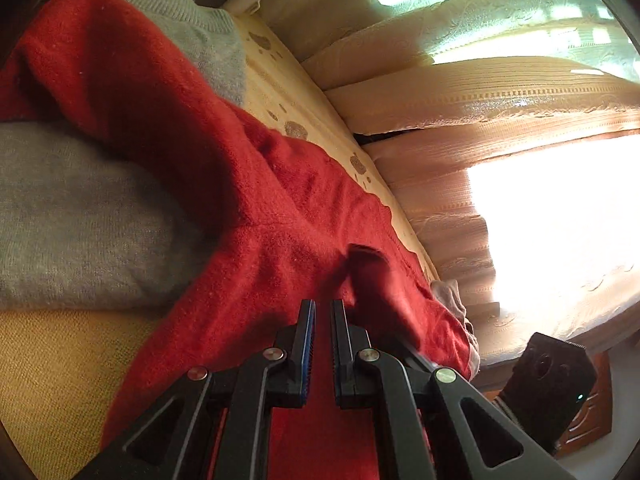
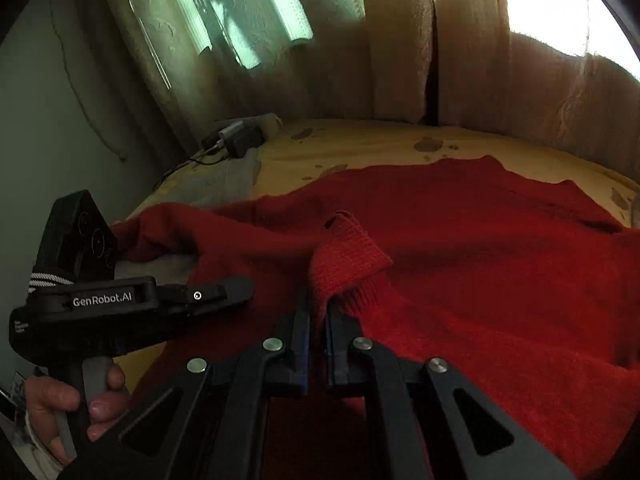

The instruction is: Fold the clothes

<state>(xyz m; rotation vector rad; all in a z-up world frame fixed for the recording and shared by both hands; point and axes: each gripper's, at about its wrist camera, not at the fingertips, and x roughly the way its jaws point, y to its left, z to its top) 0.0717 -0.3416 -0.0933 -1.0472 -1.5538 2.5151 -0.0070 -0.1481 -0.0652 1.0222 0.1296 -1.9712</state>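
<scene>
Red sweater (image 2: 460, 248) on yellow-sheeted bed (image 2: 372, 142)

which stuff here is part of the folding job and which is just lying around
Part of the job:
- red sweater
- its cuff, pinched in the right tool
- left tool, shut
- grey sweater

Lying about:
- charger
- curtains
- yellow bedsheet
</scene>
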